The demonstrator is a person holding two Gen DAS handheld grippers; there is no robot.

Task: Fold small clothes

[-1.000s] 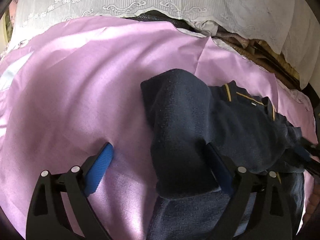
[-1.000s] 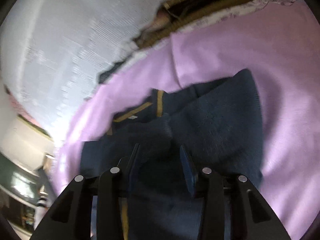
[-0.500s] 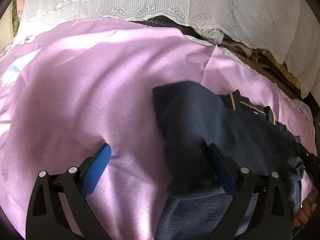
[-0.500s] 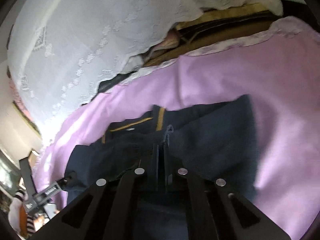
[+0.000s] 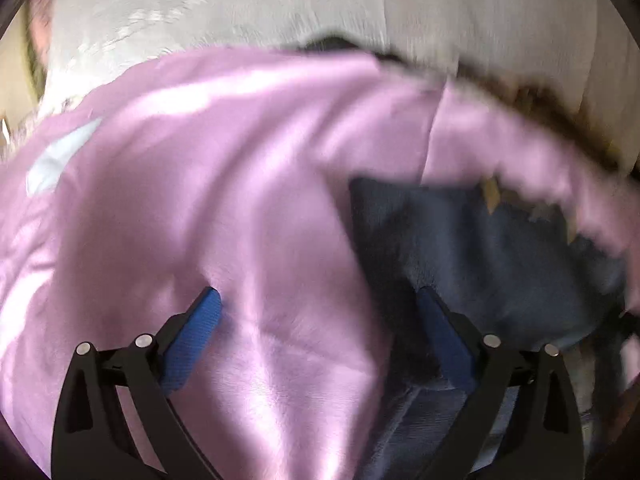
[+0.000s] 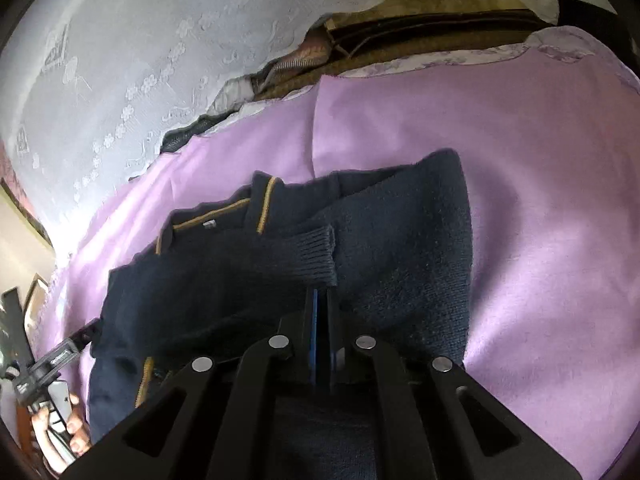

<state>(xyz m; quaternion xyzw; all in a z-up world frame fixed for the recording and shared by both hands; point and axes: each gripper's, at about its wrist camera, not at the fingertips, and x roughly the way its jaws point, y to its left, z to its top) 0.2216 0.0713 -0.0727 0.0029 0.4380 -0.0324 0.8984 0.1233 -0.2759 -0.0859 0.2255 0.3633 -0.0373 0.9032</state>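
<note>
Your left gripper (image 5: pixel 316 320) has its jaws spread wide, and they have just been opening further; its left blue pad (image 5: pixel 192 344) sits over bare pink cloth (image 5: pixel 200 184), while the right one rests against the edge of the navy sweater (image 5: pixel 500 264), with nothing pinched between them. That view is smeared by blur, so the sweater's far edge — in the right half of the frame — is hard to read. Your right gripper (image 6: pixel 321 300) has its jaws pressed together at lower centre of its frame, and their tips meet just under the ribbed cuff (image 6: pixel 316 252) of a sleeve folded across the garment; whether any knit is caught between them you cannot tell. In this sharper view the navy sweater (image 6: pixel 400 248) lies in the middle of the pink cloth (image 6: pixel 500 140), its collar with a yellow stripe (image 6: pixel 264 204) toward the upper left and a folded flap reaching toward the upper right. White lace fabric (image 6: pixel 120 60) fills the upper left — beyond it, dark wooden furniture (image 6: pixel 420 28) shows along the top. At the lower left edge a hand (image 6: pixel 56 436) grips the other tool's handle.
</note>
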